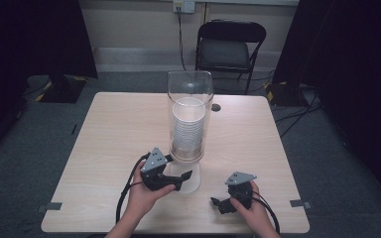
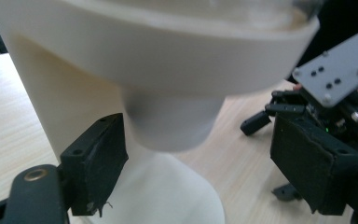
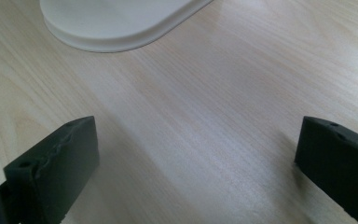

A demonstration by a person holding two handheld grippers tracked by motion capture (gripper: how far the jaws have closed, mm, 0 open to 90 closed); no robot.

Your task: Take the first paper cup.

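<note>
Cup dispenser (image 1: 190, 119) stands upright near the middle of the surface (image 1: 114, 129): a tall clear tube on a white base, with a stack of white cups (image 1: 187, 130) inside it filling roughly the lower half of the tube. In the left gripper view the white collar and narrower neck of the cup dispenser (image 2: 168, 93) sit close in front of the camera, above the rounded foot.

Surface is pale wood grain. Behind it, on the grey floor, a black folding chair (image 1: 230, 47) stands against the wall.

Left hand-held gripper (image 1: 181, 177) is raised at the front foot of the dispenser, held from below by the left hand (image 1: 146, 196). Its jaws stand apart on either side of the white neck; the near pad (image 2: 98, 161) lies just beside the neck, and I cannot tell whether it presses on it.

Right hand-held gripper (image 1: 218, 203) sits low over the surface to the right of the dispenser base, well apart from the left one. Its jaws are spread wide with bare wood between them. The edge of the white base (image 3: 116, 23) shows at the top of the right gripper view.
</note>
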